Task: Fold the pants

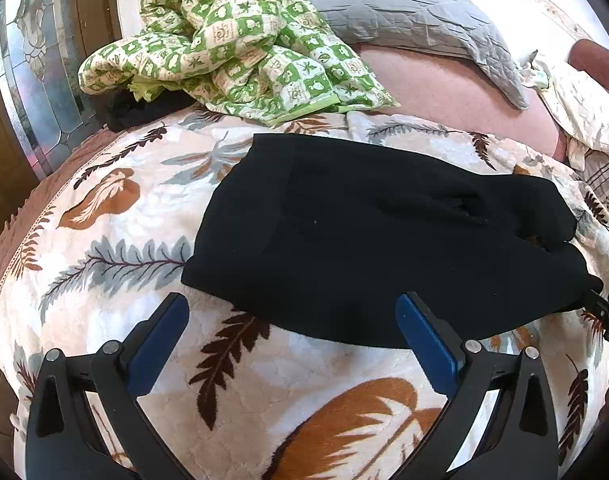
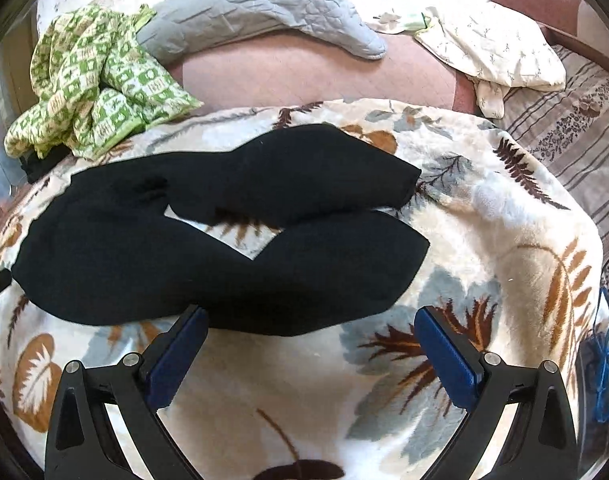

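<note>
The black pants (image 2: 176,240) lie flat on the leaf-print blanket (image 2: 484,240) spread over the bed — waist toward 9 o'clock in the right wrist view, both legs running toward 3 o'clock with a sliver of blanket between them. The left tool (image 1: 292,312) is spread wide at the near hem, gripping nothing. The right tool (image 2: 312,324) is likewise spread wide, empty — its left finger (image 2: 180,356) meets the nearer leg's edge. A green checked quilt (image 1: 232,36) lies crumpled at 11 o'clock.
</note>
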### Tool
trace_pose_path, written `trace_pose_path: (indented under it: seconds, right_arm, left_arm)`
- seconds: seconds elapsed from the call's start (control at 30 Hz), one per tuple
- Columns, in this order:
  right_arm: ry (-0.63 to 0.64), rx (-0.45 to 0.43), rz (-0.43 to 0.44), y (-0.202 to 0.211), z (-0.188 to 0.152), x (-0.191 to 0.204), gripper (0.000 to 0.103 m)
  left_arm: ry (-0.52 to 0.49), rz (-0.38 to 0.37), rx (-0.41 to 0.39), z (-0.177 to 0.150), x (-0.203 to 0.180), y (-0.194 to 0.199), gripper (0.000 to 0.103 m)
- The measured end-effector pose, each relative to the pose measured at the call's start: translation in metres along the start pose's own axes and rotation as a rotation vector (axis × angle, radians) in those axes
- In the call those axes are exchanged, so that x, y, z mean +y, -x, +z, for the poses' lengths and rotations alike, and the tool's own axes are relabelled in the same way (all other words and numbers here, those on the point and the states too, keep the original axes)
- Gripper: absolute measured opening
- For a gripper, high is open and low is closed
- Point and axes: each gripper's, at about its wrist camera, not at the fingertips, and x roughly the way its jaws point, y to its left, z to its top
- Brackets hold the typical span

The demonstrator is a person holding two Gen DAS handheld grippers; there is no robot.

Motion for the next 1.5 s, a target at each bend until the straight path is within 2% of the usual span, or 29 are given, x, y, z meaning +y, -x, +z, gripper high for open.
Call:
trace_pose_path:
  seconds: [0.57,0.93,1.37,1.5]
  right_arm:
    - [-0.020,-0.028,0.025,-0.008,0.004,0.006,0.102]
    - [-0.045,-0.004,0.036,-0.016,0.008,-0.002,0.102]
    - [-0.052,0.002,0.044,-0.019,0.010,-0.001,0.102]
    - [-0.063,-0.006,0.042,-0.018,0.011,-0.007,0.102]
  left_arm:
    - [-0.022,-0.025,0.020,0.010,-0.020,-0.008,0.103]
    - [-0.007,-0.036,0.039,0.013,-0.023,-0.018,0.103]
    - [-0.006,-0.041,0.047,0.016,-0.021,-0.021,0.103]
    - [0.018,-0.059,0.057,0.015,-0.010,-0.021,0.103]
